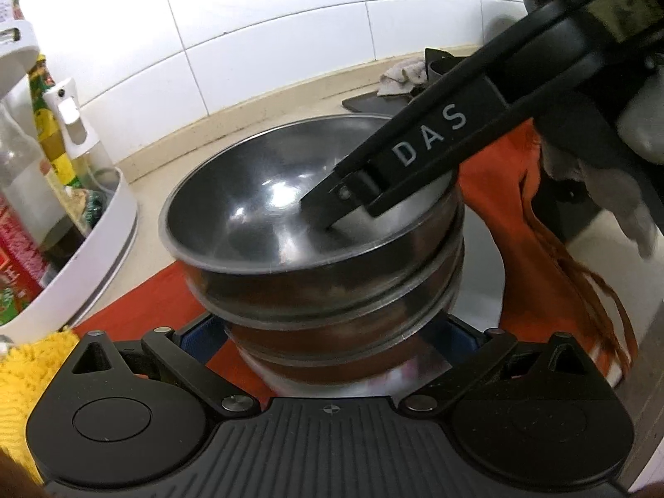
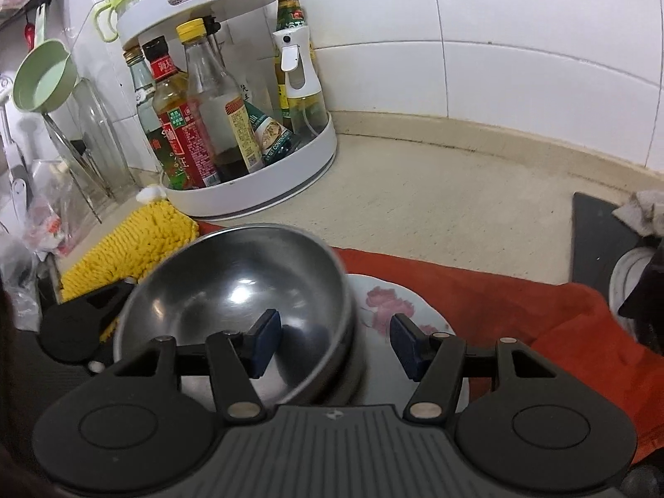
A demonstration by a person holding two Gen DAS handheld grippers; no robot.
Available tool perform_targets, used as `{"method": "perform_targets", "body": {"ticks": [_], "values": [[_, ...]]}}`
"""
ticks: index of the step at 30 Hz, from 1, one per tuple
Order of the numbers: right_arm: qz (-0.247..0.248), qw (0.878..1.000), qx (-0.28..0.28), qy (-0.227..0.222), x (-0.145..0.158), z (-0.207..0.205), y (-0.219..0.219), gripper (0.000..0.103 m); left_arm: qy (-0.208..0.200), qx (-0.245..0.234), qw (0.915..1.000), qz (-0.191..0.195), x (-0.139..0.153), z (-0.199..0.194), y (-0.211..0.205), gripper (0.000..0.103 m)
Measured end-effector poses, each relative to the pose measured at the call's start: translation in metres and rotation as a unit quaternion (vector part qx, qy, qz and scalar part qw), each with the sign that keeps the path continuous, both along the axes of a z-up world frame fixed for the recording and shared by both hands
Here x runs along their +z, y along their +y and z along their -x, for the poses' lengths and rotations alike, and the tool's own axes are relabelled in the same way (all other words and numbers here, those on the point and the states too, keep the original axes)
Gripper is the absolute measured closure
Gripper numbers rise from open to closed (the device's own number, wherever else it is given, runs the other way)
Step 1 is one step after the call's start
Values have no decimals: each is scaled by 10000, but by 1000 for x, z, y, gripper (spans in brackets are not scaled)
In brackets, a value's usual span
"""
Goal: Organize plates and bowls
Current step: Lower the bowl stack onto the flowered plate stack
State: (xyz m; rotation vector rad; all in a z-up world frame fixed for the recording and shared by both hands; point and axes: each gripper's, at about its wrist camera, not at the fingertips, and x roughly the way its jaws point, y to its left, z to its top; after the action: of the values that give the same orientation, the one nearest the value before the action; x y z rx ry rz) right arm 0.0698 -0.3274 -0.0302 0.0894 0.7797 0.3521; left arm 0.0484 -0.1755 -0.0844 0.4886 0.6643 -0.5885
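Note:
Three nested steel bowls (image 1: 290, 216) stand stacked on a white flowered plate (image 2: 386, 303), which lies on a red cloth (image 2: 518, 303). In the left wrist view my left gripper (image 1: 332, 332) reaches around the foot of the stack, its blue pads (image 1: 205, 330) lying against both sides of the lowest bowl. My right gripper (image 1: 348, 211) comes in from the upper right and straddles the top bowl's right rim. In the right wrist view the right gripper (image 2: 335, 344) stands open, one pad inside the top bowl (image 2: 232, 290), the other outside over the plate, neither pressing.
A white two-tier turntable rack (image 2: 290, 191) full of bottles stands at the back left against the tiled wall. A yellow shaggy cloth (image 2: 137, 240) lies beside the bowls. At the right are a dark board (image 2: 597, 240) and a grey rag (image 2: 647, 211).

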Motion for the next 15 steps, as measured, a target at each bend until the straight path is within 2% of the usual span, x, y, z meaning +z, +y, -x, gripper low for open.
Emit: {"method": "perform_targets", "body": {"ticks": [4, 15], "values": [[116, 9999, -9, -89, 1, 7, 2, 50, -91, -104, 9999, 74, 9, 10, 11, 0], [376, 9992, -69, -76, 4, 10, 9, 50, -163, 85, 9998, 38, 12, 7, -6, 0]]}}
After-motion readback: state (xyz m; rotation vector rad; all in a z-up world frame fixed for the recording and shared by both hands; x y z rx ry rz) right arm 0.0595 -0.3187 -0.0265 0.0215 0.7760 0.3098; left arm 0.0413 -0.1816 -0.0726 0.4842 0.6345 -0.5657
